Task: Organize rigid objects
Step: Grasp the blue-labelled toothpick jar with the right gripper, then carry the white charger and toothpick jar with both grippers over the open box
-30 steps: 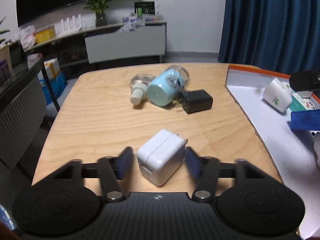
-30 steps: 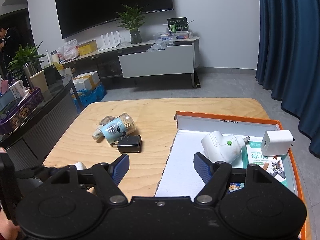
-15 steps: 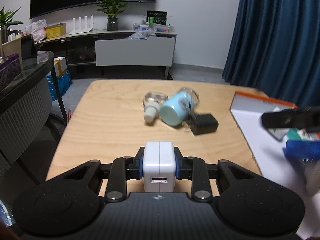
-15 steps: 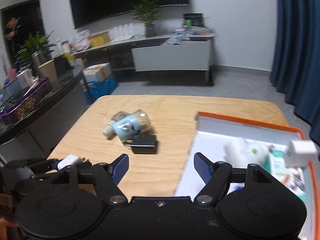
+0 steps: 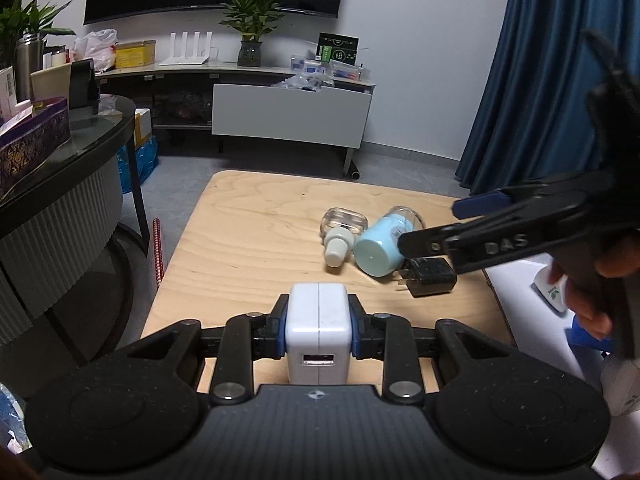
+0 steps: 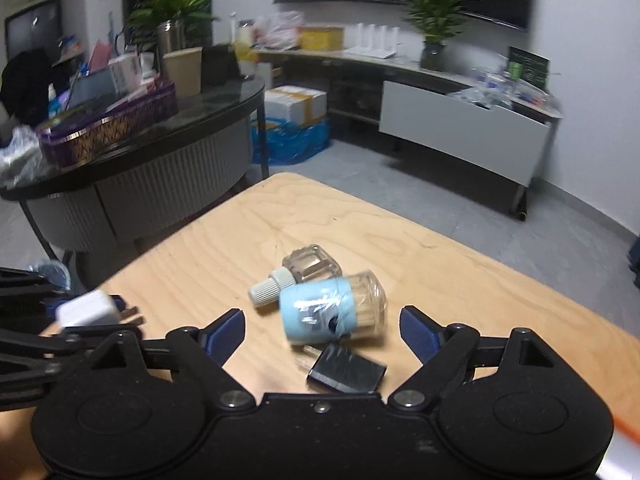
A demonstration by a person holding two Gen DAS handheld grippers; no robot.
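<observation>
Between the left gripper [image 5: 319, 330] jaws sits a clamped white charger [image 5: 319, 338]

Each handheld gripper is matte black plastic: a ribbed grey central plate flanked by two round speckled discs, with linked arms pinned by silver screws. The fingers [image 5: 280, 330] carry blue ribbed pads. The right gripper [image 5: 480, 236] bears raised "DAS" lettering along one arm.
</observation>
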